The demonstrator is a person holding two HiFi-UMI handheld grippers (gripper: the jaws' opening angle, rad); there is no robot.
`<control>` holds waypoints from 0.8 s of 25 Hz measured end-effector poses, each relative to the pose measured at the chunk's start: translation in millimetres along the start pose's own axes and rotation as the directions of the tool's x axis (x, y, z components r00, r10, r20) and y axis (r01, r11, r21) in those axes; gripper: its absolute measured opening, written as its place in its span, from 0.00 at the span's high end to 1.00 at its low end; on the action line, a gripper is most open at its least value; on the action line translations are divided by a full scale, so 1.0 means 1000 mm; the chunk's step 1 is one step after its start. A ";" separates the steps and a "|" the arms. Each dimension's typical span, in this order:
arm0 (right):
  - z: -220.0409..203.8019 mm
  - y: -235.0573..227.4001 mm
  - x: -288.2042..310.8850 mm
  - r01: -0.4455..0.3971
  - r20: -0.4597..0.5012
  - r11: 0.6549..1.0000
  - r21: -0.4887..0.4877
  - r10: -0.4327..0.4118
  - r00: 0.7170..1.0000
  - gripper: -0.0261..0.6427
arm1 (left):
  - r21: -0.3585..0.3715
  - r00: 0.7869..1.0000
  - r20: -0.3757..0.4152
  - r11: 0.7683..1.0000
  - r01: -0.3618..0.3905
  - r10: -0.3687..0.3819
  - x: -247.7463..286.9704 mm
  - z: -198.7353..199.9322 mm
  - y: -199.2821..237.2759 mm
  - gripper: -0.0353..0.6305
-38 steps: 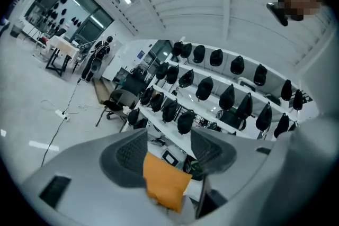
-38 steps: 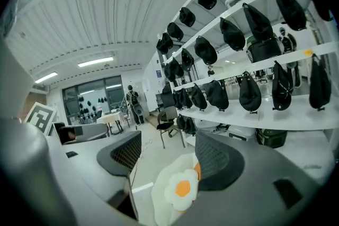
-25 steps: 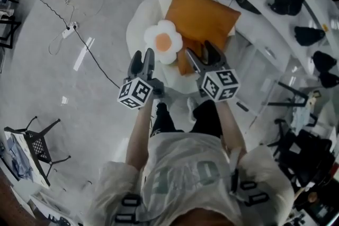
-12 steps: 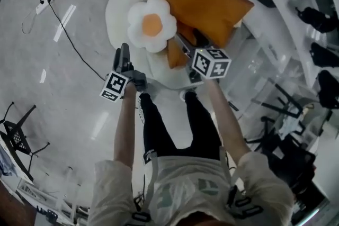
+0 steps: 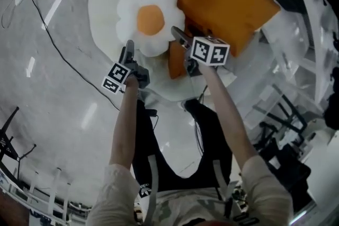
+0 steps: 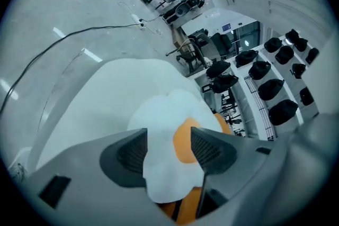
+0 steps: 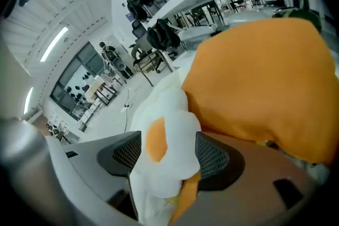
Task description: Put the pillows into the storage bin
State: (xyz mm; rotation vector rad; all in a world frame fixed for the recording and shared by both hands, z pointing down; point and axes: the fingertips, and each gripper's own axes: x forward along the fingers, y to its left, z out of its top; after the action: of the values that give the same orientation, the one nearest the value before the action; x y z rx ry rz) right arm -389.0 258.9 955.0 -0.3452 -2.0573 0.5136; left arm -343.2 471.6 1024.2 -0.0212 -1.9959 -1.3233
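Note:
A white flower-shaped pillow (image 5: 148,18) with an orange centre lies on a round white cushion (image 5: 103,2). It leans on a big orange pillow (image 5: 222,0), and a smaller orange pillow (image 5: 177,61) shows under it. My left gripper (image 5: 128,46) is at the flower pillow's near edge. In the left gripper view the flower pillow (image 6: 169,135) reaches in between the wide-apart jaws of the left gripper (image 6: 168,140). My right gripper (image 5: 179,35) is at the flower's right side, and its jaws (image 7: 168,153) stand wide apart around the flower pillow (image 7: 164,140).
A black cable (image 5: 58,50) runs over the grey floor at the left. See-through plastic and a metal frame (image 5: 286,108) stand at the right. Shelves with dark bags (image 6: 275,87) line the far wall. The person's legs are below the cushion.
Both grippers have moved forward to the flower pillow, which now sits between each pair of jaws. The pillows look larger and nearer in the head view.

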 end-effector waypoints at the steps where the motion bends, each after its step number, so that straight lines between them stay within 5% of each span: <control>1: -0.006 -0.008 0.011 0.001 -0.011 1.000 0.015 -0.001 1.000 0.53 | -0.001 1.000 -0.011 1.000 -0.014 0.014 0.007 -0.004 0.011 0.59; 9: -0.037 -0.040 0.046 0.025 -0.061 0.998 0.055 -0.022 0.998 0.54 | -0.031 0.997 -0.071 0.999 -0.042 0.040 0.040 -0.019 0.044 0.64; 11: -0.036 -0.034 0.043 0.018 -0.056 0.998 0.054 -0.015 0.998 0.73 | -0.018 0.994 -0.098 0.999 -0.046 0.044 0.041 -0.015 0.040 0.76; 14: -0.025 -0.013 0.023 0.044 -0.033 0.999 -0.007 -0.045 0.998 0.81 | 0.053 0.993 -0.107 0.998 -0.040 0.045 0.023 -0.007 0.014 0.88; 20: 0.030 0.070 -0.069 0.036 0.047 0.999 -0.016 -0.036 0.998 0.83 | 0.097 0.998 -0.060 0.995 0.027 -0.021 -0.062 0.038 -0.088 0.91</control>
State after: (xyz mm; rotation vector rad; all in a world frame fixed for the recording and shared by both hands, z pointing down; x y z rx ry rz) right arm -376.8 282.8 855.8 -0.3082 -2.1100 0.4870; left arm -353.5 483.4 910.8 0.0874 -2.0141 -1.2259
